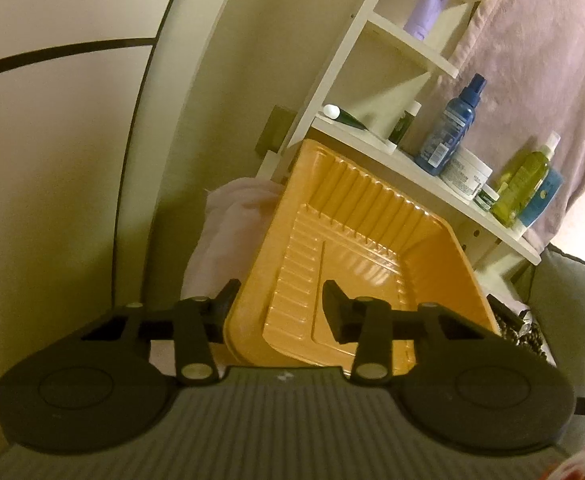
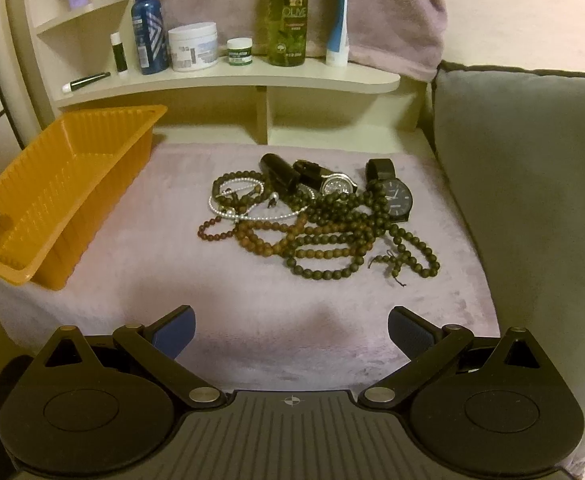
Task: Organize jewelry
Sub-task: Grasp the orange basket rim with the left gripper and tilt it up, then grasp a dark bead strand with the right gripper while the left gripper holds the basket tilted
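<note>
The right gripper [image 2: 291, 332] hangs with jaws spread wide above the mauve cloth [image 2: 252, 320], nothing between them. The left gripper [image 1: 280, 304] straddles the orange tray's [image 1: 372, 220] near wall, one finger inside, one outside; whether the pads press it is unclear. Beyond, tangled bead strands [image 2: 332, 232] half bury two watches [image 2: 388, 192]. The shelf bottles [image 2: 288, 12] are cut off above.

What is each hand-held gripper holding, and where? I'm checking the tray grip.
The left hand-held gripper straddles the near side wall of the orange tray; firm contact cannot be told. The right hand-held gripper holds nothing.
</note>
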`<state>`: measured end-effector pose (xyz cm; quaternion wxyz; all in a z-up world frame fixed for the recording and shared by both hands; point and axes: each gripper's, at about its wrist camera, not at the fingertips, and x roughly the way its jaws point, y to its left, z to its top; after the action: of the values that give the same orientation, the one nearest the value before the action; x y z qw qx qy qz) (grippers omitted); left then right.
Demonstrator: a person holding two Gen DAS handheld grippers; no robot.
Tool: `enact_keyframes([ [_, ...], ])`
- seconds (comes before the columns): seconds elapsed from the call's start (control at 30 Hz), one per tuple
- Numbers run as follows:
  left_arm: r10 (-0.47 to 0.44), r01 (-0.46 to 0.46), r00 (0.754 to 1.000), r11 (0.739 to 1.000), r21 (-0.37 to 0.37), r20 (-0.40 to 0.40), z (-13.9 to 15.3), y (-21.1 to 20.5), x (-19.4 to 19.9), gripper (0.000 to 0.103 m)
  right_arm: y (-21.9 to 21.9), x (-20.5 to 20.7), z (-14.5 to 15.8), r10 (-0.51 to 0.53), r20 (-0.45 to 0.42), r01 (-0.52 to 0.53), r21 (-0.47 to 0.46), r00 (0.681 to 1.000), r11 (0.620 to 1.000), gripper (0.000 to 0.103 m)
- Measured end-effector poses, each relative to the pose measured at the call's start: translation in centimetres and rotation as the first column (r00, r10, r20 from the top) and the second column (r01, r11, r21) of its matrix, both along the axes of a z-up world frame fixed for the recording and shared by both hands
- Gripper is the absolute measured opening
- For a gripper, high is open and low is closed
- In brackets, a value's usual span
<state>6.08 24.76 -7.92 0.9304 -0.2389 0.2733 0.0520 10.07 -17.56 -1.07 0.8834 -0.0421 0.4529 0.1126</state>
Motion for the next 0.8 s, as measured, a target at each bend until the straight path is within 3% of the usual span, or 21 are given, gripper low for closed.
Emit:
enact_keyframes([
  [0.13,-0.006,0.006,1.0,1.0,-0.004,-0.007,0.0,-0.2,0.4,0.029,0.0,0.2,-0.1,-0.002,-0.004,0.002,0.001,1.0,1.0,0.102],
  [0.4,0.007,-0.004,0.999,0.996,0.091,-0.036,1.3,-2.2,-0.2,0.004,-0.3,0.4,-0.4,-0.011,-0.007,0.011,0.021,1.0,1.0,0.102],
  [0.53,-0.003,0.01,0.999,0.985,0.174,-0.04,2.5,-4.7,-0.9,0.004,-0.6,0.5,-0.5,-0.015,0.002,0.014,0.042,1.0,0.999,0.102],
  [0.8,-0.002,0.02,0.999,0.931,0.365,-0.052,5.3,-9.7,-1.0,0.004,-2.8,0.7,-0.9,-0.064,0.043,0.061,0.073,0.997,0.995,0.102],
])
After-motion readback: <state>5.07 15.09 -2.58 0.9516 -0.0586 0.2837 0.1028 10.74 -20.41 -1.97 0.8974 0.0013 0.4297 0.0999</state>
